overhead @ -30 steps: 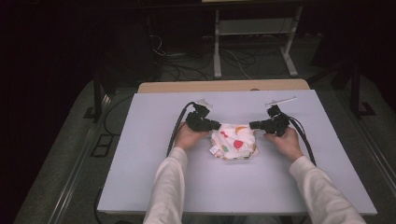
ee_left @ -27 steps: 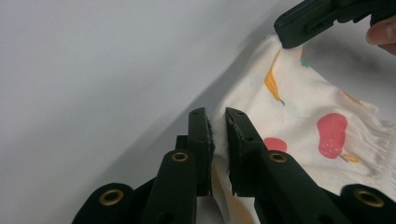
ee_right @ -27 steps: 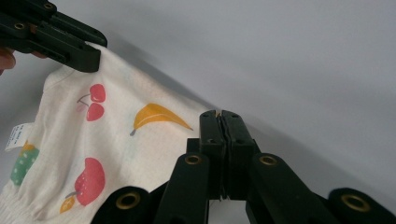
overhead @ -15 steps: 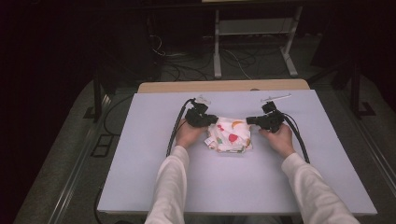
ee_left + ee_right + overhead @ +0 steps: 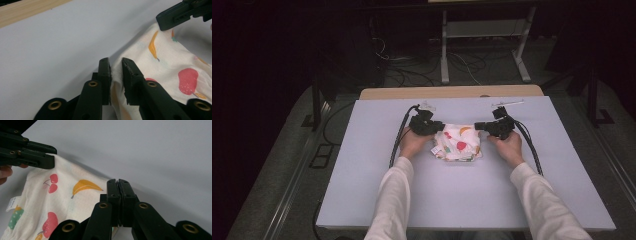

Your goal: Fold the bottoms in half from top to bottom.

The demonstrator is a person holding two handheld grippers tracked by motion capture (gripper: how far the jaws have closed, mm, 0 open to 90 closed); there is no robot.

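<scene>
High view — folded fruit-print cloth (image 5: pixel 457 143), long axis toward the person; left claw (image 5: pixel 438 126) just loosening, right claw (image 5: pixel 480 126) pinching it.

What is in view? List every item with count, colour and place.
white fruit-print cloth: one, white with red, orange and green fruit, folded at table centre between the grippers.
lavender table: one, pale lavender top, tan wooden strip at the far edge.
white metal stand: one, on the floor beyond the table.
left gripper: one, black, jaws just opening, cloth edge between them.
right gripper: one, black, shut on the cloth's edge.
white sleeves: two, entering from below.
</scene>
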